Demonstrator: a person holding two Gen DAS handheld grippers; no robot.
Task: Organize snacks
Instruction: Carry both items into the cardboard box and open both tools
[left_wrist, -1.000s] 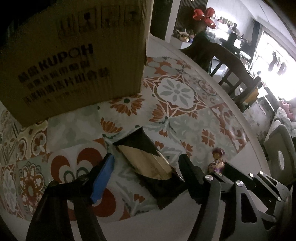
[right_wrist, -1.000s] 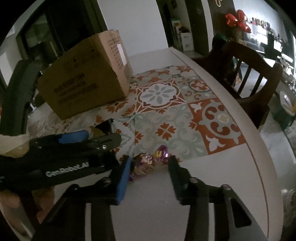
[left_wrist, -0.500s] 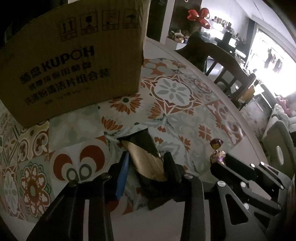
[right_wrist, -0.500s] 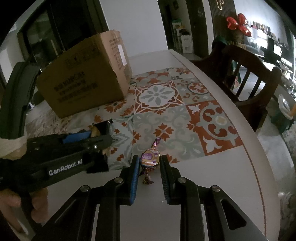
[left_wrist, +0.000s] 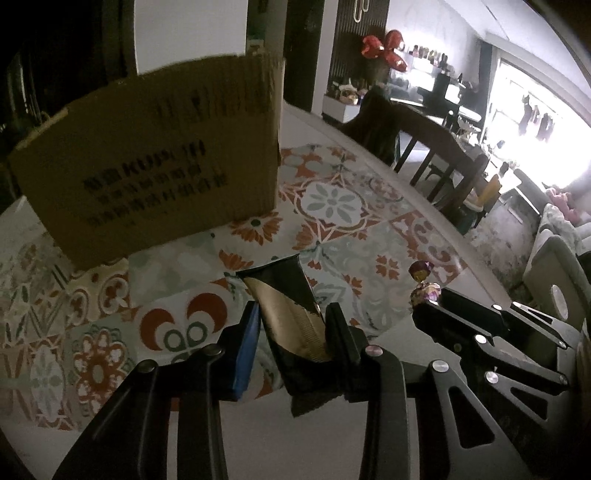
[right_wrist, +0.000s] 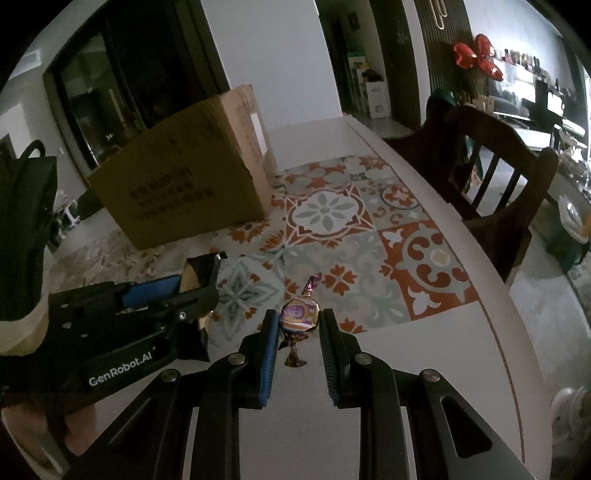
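Both grippers are at the near edge of the table (right_wrist: 413, 373), each carrying one snack clear of the surface, presumably for transfer to the box.

Right gripper (right_wrist: 298, 328): fingers narrowed onto a purple-and-gold wrapped candy (right_wrist: 298, 314), both pads touching its sides. One twisted wrapper end points up, the other hangs below. The grip sits on the candy body, not the loose ends, which should hold better.

Left gripper (left_wrist: 293, 334): fingers closed to a moderate gap around a black-and-gold snack packet (left_wrist: 291, 314). The packet is tilted, its far end projecting forward beyond the fingertips. Contact on both pads appears likely.

Farther in, a patterned tile mat (right_wrist: 369, 236) covers the table middle. At the mat's far left corner stands the cardboard box (left_wrist: 159, 177), the probable destination. Its opening is not visible.
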